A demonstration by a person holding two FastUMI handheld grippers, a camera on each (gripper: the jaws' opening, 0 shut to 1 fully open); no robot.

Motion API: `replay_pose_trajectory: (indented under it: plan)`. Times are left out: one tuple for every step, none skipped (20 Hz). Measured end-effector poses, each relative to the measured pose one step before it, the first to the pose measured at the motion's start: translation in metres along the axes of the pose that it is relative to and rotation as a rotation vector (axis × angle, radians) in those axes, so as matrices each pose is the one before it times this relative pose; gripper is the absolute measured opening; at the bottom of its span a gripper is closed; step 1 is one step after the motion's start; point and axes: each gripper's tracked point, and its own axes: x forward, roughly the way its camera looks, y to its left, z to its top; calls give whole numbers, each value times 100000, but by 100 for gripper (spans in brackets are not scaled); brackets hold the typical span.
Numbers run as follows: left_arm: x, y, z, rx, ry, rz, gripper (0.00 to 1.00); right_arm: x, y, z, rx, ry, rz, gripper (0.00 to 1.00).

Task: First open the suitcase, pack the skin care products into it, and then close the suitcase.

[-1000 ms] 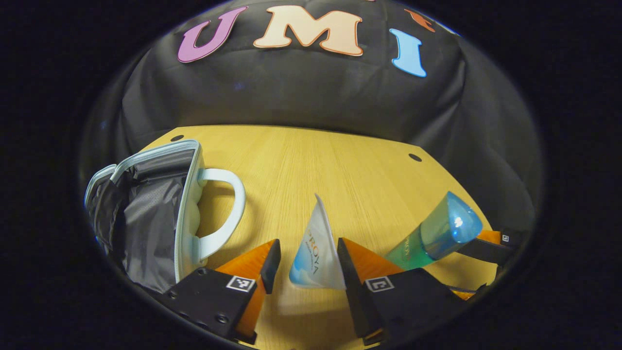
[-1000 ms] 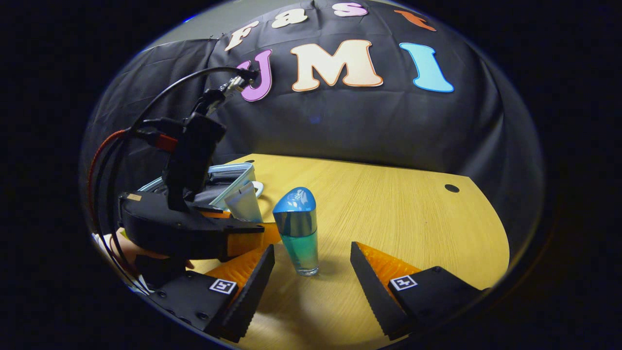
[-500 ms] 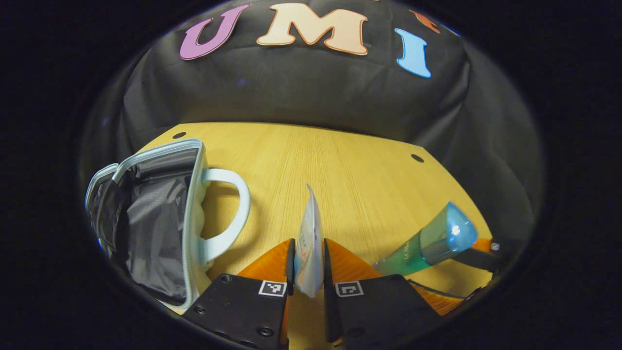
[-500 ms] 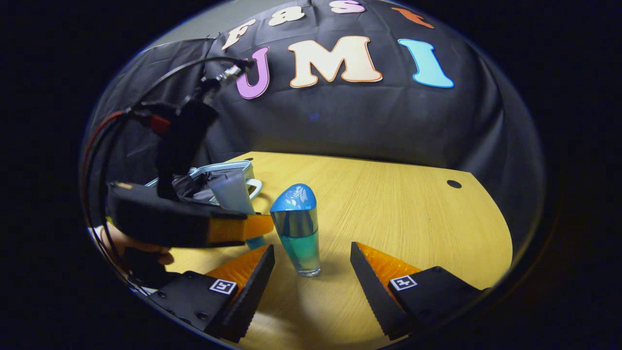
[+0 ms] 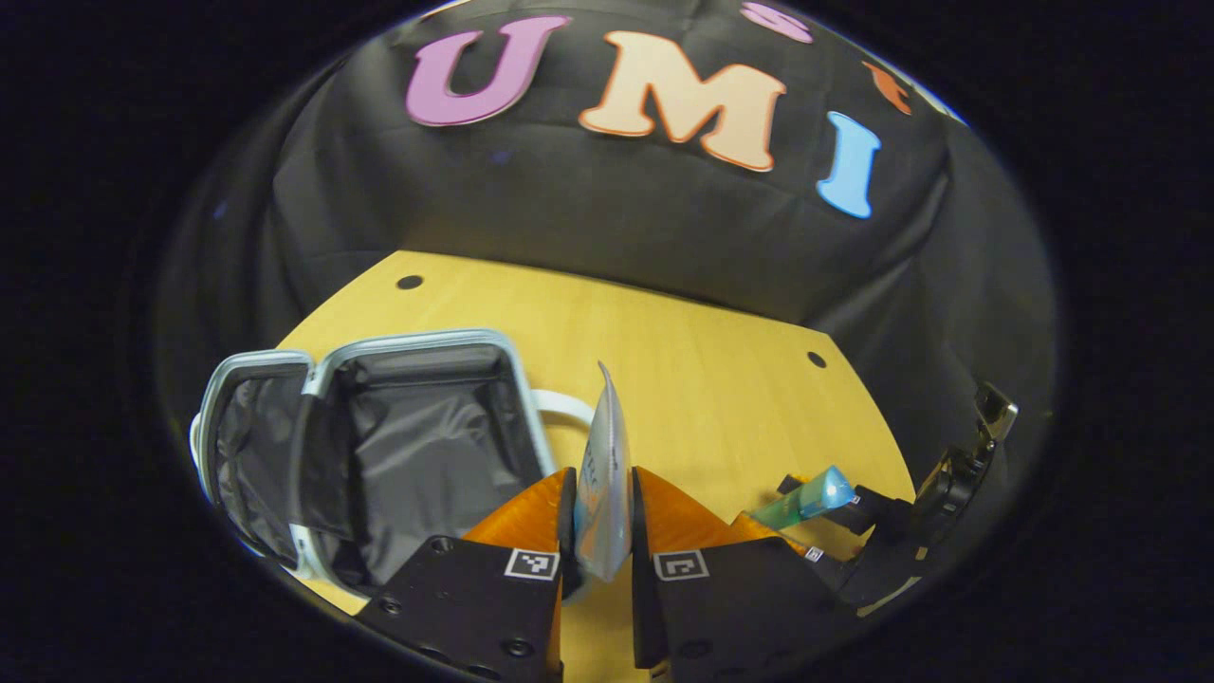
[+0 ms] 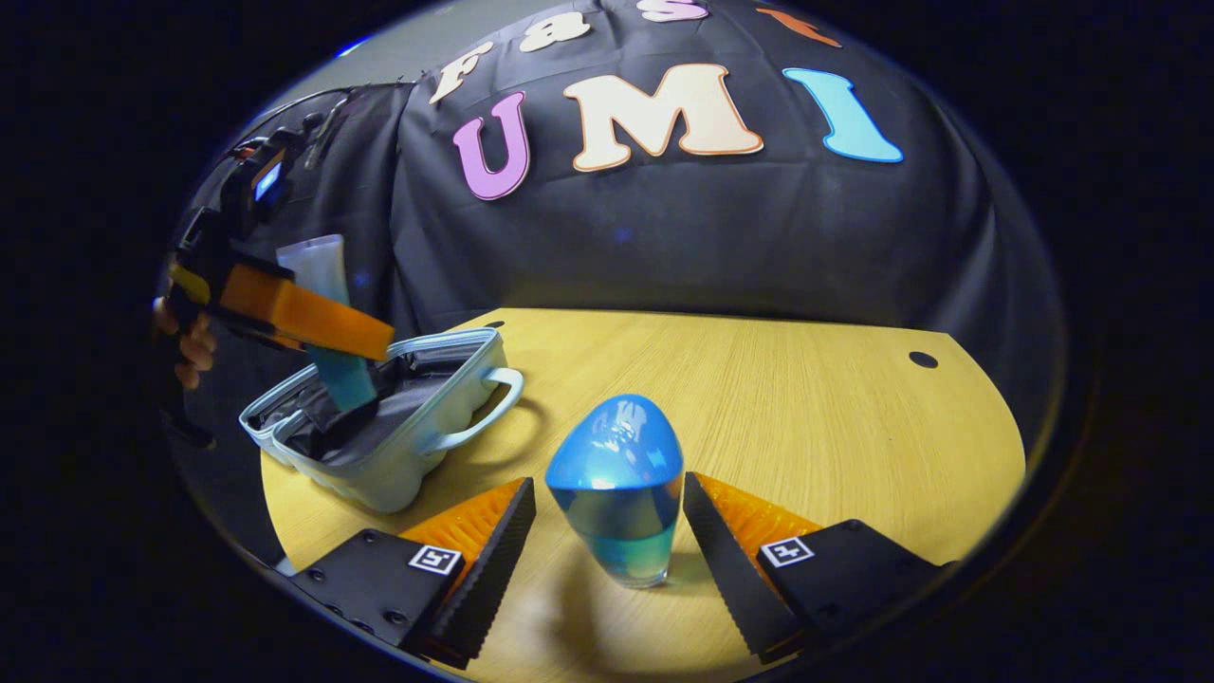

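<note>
left tool [image 5: 602, 517] gripping tube [image 5: 603, 474], suitcase [image 5: 398, 446] open

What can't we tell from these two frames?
- Suitcase floor, right gripper view: hidden by its own wall and the tube held over it.
- Tube's lower end, left gripper view: hidden between the left claw's fingers.
- Right claw contact with the bottle: fingers flank it, touch unclear.

Open suitcase [image 5: 417, 417] mouth unobstructed

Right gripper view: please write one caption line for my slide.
Open right gripper straddles the blue-capped bottle; left gripper holds a tube above the open suitcase.
</note>
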Motion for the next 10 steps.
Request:
replay_pose_trajectory:
  plan:
    - [-518,2262,-323,-205,2550,3888,22,397,45,10,-65,-110,-55,95]
    - [-211,2425,-549,26,2978,3778,22,298,-109,30,-92,-255,-517,98]
    - [79,1918,-520,61,2743,2639,22,189,-53,-39,-91,-197,-379,95]
    - [352,1503,-841,-34,4115,1666,22,151,-165,-162,-371,361,-870,98]
    - [378,1334,-949,-831,4403,1557,22,263,-127,-169,-631,492,-701,98]
    - [356,1151,-913,-1375,3962,1170,21,131,-186,-121,-876,341,-1152,93]
    - [399,581,-709,-1882,3127,6,22,46,-18,-237,-680,180,-379,88]
    - [556,334,-757,-1571,3402,-353,22,84,-164,-178,-486,875,-1219,76]
    - [594,169,-747,-1136,3260,-877,22,231,-591,-386,-911,808,-2403,66]
    - [507,276,-891,-1651,4700,-437,22,-200,12,113,382,171,-265,53]
